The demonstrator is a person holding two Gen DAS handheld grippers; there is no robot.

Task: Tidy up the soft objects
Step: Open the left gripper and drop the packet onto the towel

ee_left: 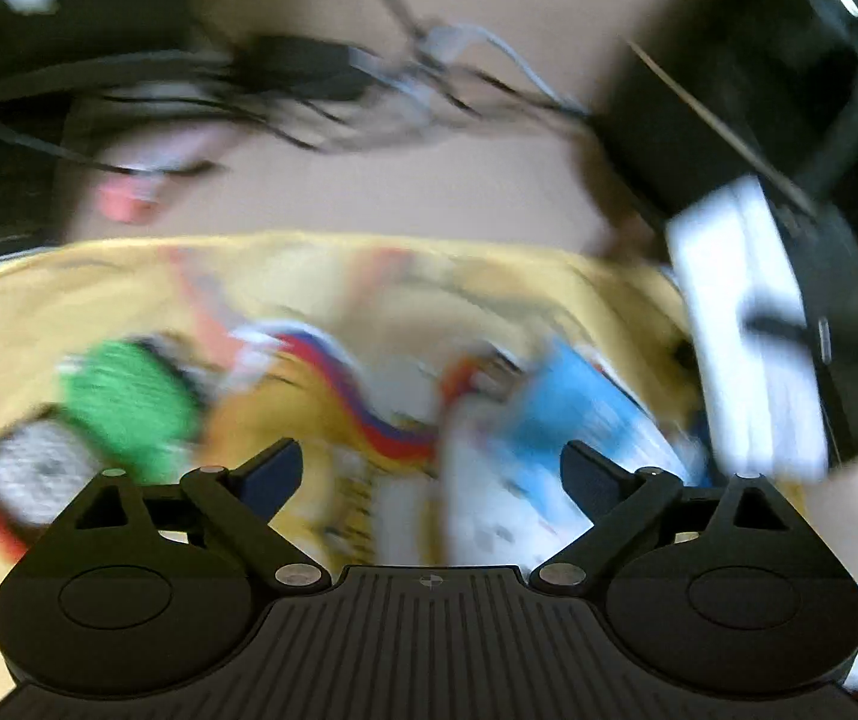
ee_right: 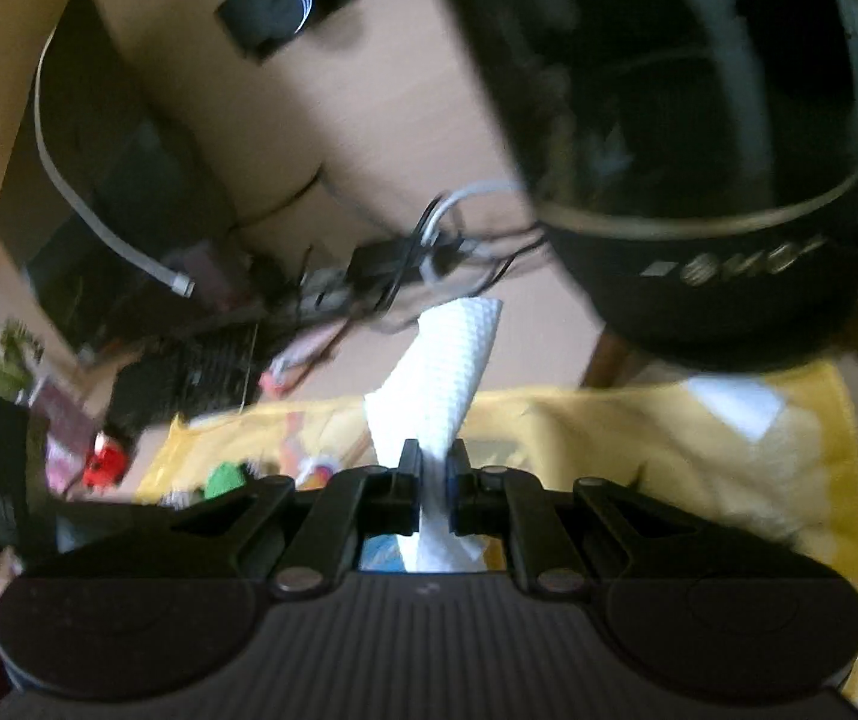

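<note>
Biggest thing in play is the tan surface (ee_left: 381, 192), and across its near half lies the yellow printed cloth (ee_left: 129, 282), blurred in the left wrist view. At two o'clock in the right wrist view sits a big black round container (ee_right: 711, 282) with a gold band, its rim close to the cloth's far edge. At twelve o'clock, a tangle of black and white cables (ee_right: 423, 252) beyond the cloth. On the cloth, a green soft object (ee_left: 129, 402) at nine o'clock and a blue-and-white piece (ee_left: 573, 414) at three o'clock, both too smeared to identify. Right tongs (ee_right: 434, 480) are squeezed tight on a white textured paper towel (ee_right: 453, 354), which stands up from the jaws over the cloth, leaning toward one o'clock. Left tongs (ee_left: 432, 468) gape wide, gripping nothing, poised above the cloth between green and blue.
</note>
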